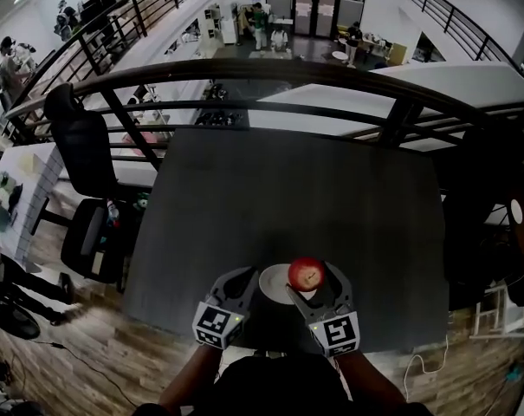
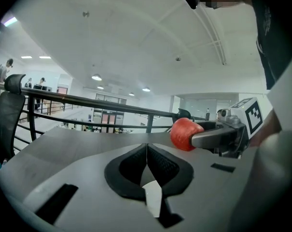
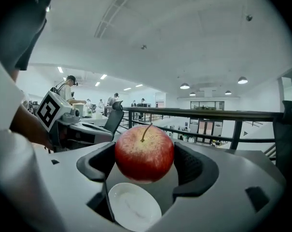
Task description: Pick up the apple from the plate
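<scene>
The dark grey bench (image 1: 287, 198) runs from me out to the black metal railing (image 1: 270, 74) at its far edge, and my work sits at its near edge. The small round white plate (image 3: 133, 207) lies there on the bench. In the right gripper view it shows below the round red apple (image 3: 144, 152), and from the head view the apple covers its right side. I judge the apple to be lifted clear of the plate, though the gap is hard to read.

My right gripper (image 1: 316, 282) has the apple clamped. Its black ribbed fingers (image 3: 194, 166) press on the left and right flanks at the widest part, and the stem points up. That is a good hold for a round, smooth fruit, since the pads sit on the middle and not on the shoulders.

To do this step well, I would hold the squeeze steady. A firmer grip may bruise the skin, and a looser one may let the apple roll out forward. I would lift straight up, with no tilt and no twist, so that the apple cannot clip the plate rim and drag the light plate along.

My left gripper (image 1: 231, 289) hangs just left of the plate with its fingers (image 2: 162, 166) pressed together on nothing. I would hold it there, out of the lift path.
</scene>
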Demonstrator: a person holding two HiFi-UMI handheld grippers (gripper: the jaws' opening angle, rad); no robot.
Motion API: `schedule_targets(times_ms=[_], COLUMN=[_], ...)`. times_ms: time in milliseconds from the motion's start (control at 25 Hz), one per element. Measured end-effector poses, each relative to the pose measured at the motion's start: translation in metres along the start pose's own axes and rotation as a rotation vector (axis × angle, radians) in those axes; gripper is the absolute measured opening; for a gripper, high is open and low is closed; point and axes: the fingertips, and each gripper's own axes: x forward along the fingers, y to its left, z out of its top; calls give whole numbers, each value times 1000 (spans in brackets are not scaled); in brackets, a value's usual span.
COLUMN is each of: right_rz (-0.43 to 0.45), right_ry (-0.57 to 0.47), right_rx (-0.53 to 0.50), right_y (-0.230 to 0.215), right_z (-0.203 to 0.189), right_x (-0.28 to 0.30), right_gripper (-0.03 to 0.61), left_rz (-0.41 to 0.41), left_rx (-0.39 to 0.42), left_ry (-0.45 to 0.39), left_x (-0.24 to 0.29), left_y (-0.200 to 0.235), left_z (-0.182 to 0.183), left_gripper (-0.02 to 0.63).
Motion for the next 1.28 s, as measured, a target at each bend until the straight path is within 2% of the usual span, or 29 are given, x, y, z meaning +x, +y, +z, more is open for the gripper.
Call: schedule_targets(times_ms=[160,320,440,640,880,1280], right_rz=[2,-11,-27,-48,-73,-79], right_ry=[-106,-127,-185,-183,-249,-293], right_rx=[-30,-45,-51,-55,-9,-55], right_y=[-4,-8,-9,-15,-26,-22], right_z=[36,47,63,64,83,93], right_x=[-8,-21,-27,-34,-44,-51], right_gripper=[396,396,396,396,396,396], left_rz=[-12,-35,-51,-74,-67,-79], left_rx=[22,49,65,90,90,95], left_ry=[-44,-81,-95,-125,-150,-156], left_x=[-3,-4,-1,3,2,3], left_y=[-9,-26,-36,-47,-48,-56], left_z=[22,40,48,62,75,75], left_gripper=[23,23,23,23,23,23])
